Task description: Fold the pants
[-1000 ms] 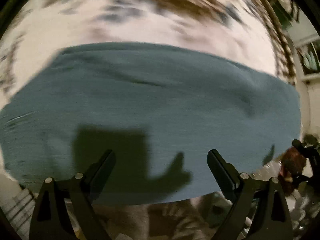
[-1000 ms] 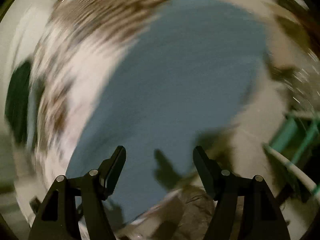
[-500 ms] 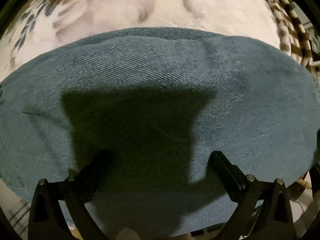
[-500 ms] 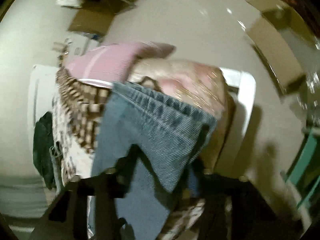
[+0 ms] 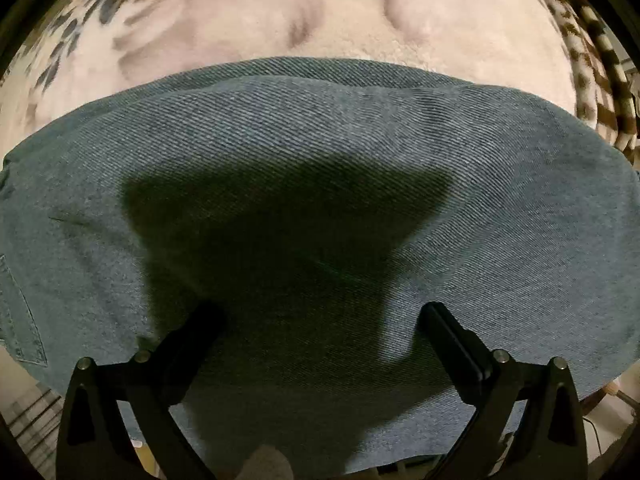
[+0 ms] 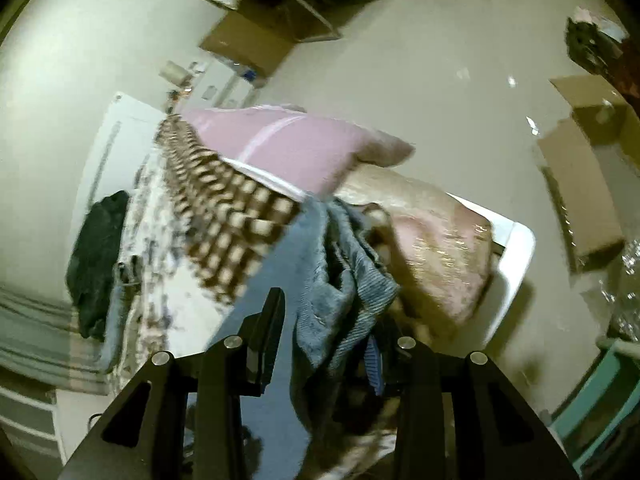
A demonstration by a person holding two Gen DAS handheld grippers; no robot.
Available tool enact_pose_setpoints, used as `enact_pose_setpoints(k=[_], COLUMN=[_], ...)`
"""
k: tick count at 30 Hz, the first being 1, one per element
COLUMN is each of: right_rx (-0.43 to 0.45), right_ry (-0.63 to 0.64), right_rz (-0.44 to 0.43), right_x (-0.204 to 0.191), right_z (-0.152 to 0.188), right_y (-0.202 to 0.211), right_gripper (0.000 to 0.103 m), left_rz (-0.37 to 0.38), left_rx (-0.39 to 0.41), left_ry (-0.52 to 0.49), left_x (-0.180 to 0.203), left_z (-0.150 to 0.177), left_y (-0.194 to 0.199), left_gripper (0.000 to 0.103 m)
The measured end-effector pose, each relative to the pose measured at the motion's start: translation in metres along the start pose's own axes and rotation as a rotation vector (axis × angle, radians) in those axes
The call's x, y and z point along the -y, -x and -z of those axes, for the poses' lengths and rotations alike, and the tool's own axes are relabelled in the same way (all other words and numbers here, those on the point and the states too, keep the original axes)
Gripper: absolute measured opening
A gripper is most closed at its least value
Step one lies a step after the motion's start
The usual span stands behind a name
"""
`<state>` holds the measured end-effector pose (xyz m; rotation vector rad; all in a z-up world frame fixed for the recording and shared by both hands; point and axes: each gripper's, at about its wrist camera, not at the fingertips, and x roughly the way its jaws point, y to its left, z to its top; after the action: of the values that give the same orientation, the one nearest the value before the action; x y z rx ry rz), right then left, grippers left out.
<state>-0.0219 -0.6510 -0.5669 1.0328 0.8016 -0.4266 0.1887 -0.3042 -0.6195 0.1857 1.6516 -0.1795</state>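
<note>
1. My left claw (image 5: 320, 320) points straight down over the pants (image 5: 320, 184); its two fingers stand spread wide, and no cloth is between them; whether the tips touch the denim I cannot tell.
2. The pants are blue denim and lie flat on a bed, on a fluffy cream blanket (image 5: 280, 20) with brown and grey marks; the denim fills most of the left wrist view from side to side; a stitched pocket edge (image 5: 24, 320) shows at the far left.
3. A dark shadow (image 5: 280, 232) of my claw falls on the denim just in front of the fingers.
4. My right claw (image 6: 332, 320) is tilted downward and pinches a bunched part of the pants (image 6: 336, 272); the cloth is gathered in folds between the two fingers and rises a little above the bed.
5. In the right wrist view, a brown checked blanket (image 6: 224, 216) lies just beside the pinched denim; a pink pillow (image 6: 288, 148) lies behind it, and a second pinkish pillow (image 6: 440, 248) is at the right, near the white bed frame (image 6: 516, 256).
6. A dark garment (image 6: 96, 256) lies at the left edge of the bed, well apart from the pants; cardboard boxes (image 6: 580, 160) stand on the floor beyond the bed.
</note>
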Motion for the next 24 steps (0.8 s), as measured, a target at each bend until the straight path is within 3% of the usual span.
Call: enact_pose_setpoints(k=[4,8,9,11,17,19,24], right_rx=[-0.088,-0.123,-0.118,-0.11,-0.072,-0.073,-0.102], right_ry=[-0.035,-0.182,-0.186,-0.149,-0.026,0.009,0.159], right_rz=[0.014,-0.077,-0.079,-0.046,0.001,-0.023,-0.045], right_x=[0.014,0.046,0.047,0.039,-0.008,-0.031,-0.111], right_z=[-0.003,-0.009,-0.011,-0.013,-0.01,-0.008,0.017], right_y=[-0.032,-0.063,-0.064,-0.062,-0.033,-0.021,0.0], right_gripper=[0.039,0.039,0.036,0.017,0.011,0.01,0.01], left_rz=[0.001,0.002,0.003,0.004,0.008,0.039,0.113], left_rx=[-0.003,0.006,0.01,0.011,0.044,0.071,0.129], left_ry=[0.001,0.01,0.016,0.013,-0.041,-0.035,0.051], left_x=[-0.012,-0.018,-0.018,-0.018,-0.018,-0.026,-0.083], left_z=[-0.004,0.003,0.002,0.003,0.006,0.008,0.022], left_y=[-0.006,-0.001,-0.001,0.0,0.02,0.033,0.077], left_gripper=[0.103,0.103,0.103,0.103,0.103,0.103,0.103])
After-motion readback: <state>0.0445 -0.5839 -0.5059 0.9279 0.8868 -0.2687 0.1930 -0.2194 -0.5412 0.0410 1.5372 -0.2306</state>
